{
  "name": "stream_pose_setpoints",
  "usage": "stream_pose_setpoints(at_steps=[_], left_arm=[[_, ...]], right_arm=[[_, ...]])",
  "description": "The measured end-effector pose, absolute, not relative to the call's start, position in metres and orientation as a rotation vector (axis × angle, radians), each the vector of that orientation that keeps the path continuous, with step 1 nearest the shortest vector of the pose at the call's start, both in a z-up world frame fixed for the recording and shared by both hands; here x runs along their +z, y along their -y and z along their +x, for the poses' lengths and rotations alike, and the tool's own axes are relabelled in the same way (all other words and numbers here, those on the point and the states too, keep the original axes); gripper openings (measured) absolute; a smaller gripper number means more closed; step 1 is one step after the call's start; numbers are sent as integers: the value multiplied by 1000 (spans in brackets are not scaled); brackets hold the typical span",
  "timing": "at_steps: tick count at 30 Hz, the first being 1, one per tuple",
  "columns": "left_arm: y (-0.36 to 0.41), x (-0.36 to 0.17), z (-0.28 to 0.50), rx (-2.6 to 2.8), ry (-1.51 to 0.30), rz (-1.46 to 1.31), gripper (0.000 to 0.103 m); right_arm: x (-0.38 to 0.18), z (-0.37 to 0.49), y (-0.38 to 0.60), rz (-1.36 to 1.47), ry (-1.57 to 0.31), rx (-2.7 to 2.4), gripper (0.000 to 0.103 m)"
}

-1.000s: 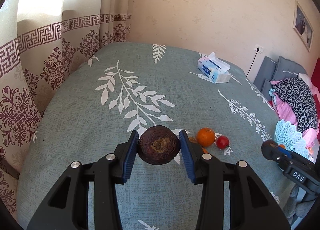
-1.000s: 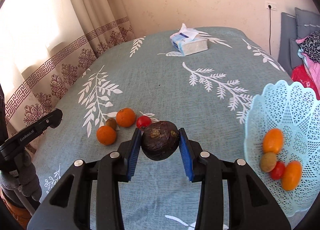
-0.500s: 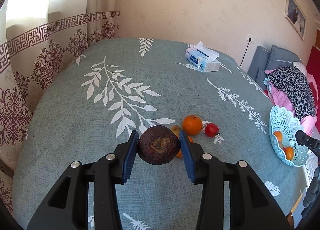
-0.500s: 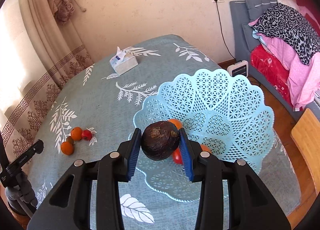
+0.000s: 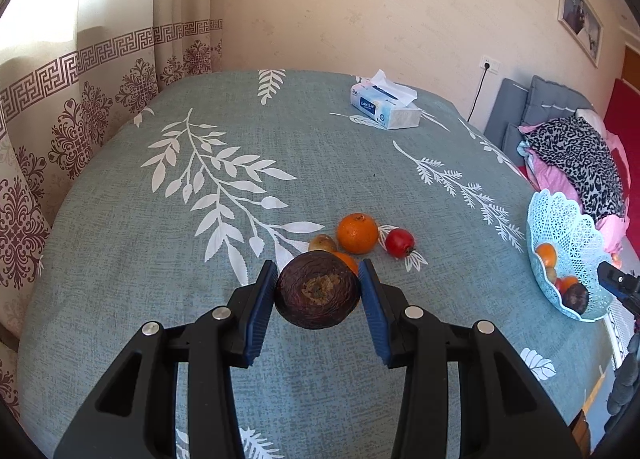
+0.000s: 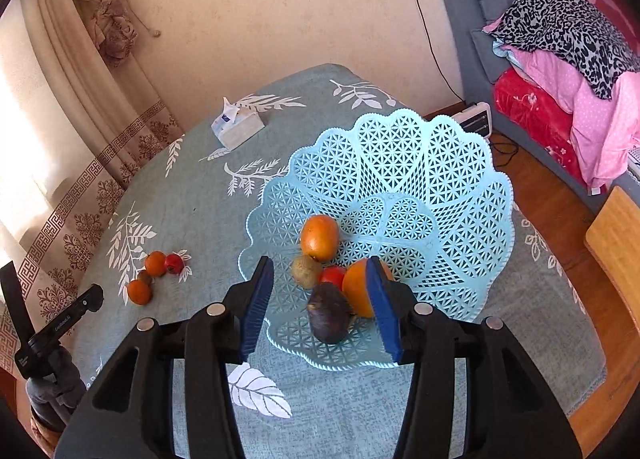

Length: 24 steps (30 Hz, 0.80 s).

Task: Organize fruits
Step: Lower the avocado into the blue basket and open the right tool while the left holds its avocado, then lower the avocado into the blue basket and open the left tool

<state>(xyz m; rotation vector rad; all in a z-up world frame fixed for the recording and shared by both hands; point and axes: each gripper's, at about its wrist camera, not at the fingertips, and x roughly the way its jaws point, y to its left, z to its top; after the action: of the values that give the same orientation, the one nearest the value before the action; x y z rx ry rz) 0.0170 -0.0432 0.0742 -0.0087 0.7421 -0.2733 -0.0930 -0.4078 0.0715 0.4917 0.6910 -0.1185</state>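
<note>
My left gripper [image 5: 318, 299] is shut on a dark brown wrinkled fruit [image 5: 317, 295], held above the table. Just beyond it lie an orange [image 5: 357, 233], a red fruit [image 5: 399, 243], a kiwi [image 5: 322, 244] and a second orange partly hidden. My right gripper [image 6: 320, 299] is open above the near rim of the light blue lattice basket [image 6: 420, 179]. Below it in the basket lie a dark fruit [image 6: 330, 313], two oranges [image 6: 320, 237], a kiwi [image 6: 306, 270] and a red fruit [image 6: 333, 275]. The basket also shows in the left wrist view [image 5: 560, 227].
A tissue box [image 5: 384, 107] stands at the table's far side. Curtains hang on the left. A bed with piled clothes [image 6: 568, 71] and a heater [image 6: 476, 119] are on the right. A wooden chair edge [image 6: 616, 243] is near the table's right side.
My right gripper opened and let its dark fruit drop into the basket. My left gripper still holds its fruit and moved slightly back from the table fruits.
</note>
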Motion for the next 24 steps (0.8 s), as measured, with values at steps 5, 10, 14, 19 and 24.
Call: stream_pose_setpoints(at_steps=[5, 10, 14, 19, 24], left_arm=[[60, 75, 13, -314, -750, 11, 43], [86, 81, 4, -366, -741, 50, 43], [112, 85, -1, -425, -729, 84, 43], [148, 80, -4, -492, -731, 129, 43], [187, 73, -9, -566, -737, 176, 43]], right_arm=[[70, -95, 413, 507, -683, -124, 49], [67, -95, 417, 510, -677, -133, 49], [71, -100, 421, 477, -646, -174, 50], [75, -108, 428, 448, -599, -232, 56], [74, -109, 431, 458, -590, -232, 56]])
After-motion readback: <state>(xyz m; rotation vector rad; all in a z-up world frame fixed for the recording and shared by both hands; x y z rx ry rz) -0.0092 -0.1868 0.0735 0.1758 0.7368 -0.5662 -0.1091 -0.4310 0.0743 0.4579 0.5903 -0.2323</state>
